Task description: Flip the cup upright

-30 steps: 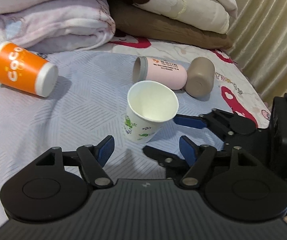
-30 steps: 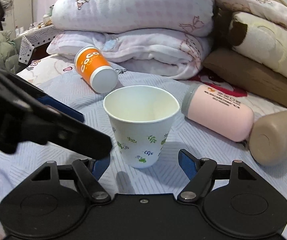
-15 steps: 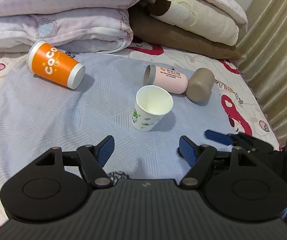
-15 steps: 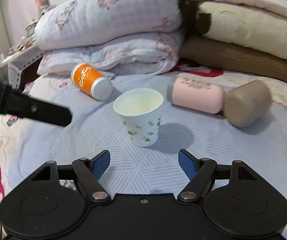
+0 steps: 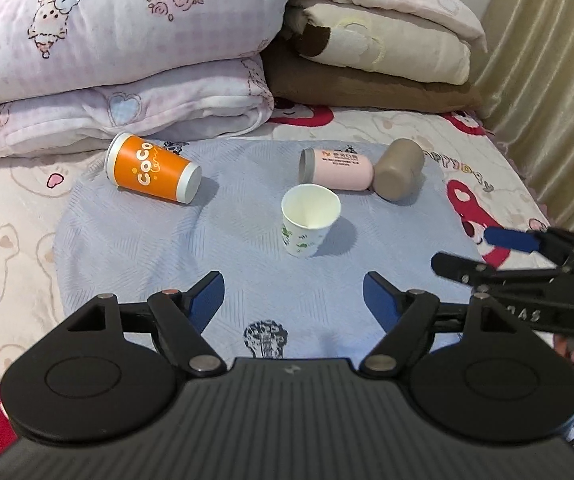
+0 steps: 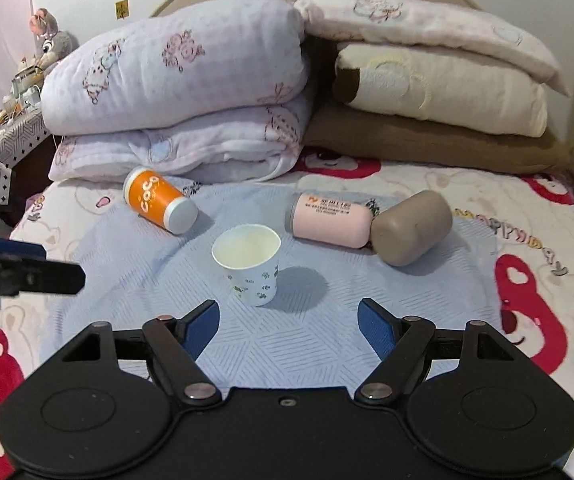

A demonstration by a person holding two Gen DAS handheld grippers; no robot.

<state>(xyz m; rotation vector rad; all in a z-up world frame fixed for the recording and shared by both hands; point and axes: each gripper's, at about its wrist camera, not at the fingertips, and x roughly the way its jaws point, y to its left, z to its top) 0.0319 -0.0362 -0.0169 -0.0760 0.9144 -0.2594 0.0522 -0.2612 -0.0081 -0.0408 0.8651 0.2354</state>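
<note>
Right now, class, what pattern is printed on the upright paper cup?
Small green leaf sprigs on white, on the paper cup; clearest in the right wrist view.

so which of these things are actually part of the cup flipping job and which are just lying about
Part of the job:
- white paper cup, standing upright on the blue mat
- left tongs and right tongs, both open and empty

Just lying about:
- orange cup, on its side
- pink cup, on its side
- tan cup, on its side
- folded quilts

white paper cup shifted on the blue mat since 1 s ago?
No. The white paper cup stands upright just before the pink bottle as earlier; only the cameras pulled back.
</note>
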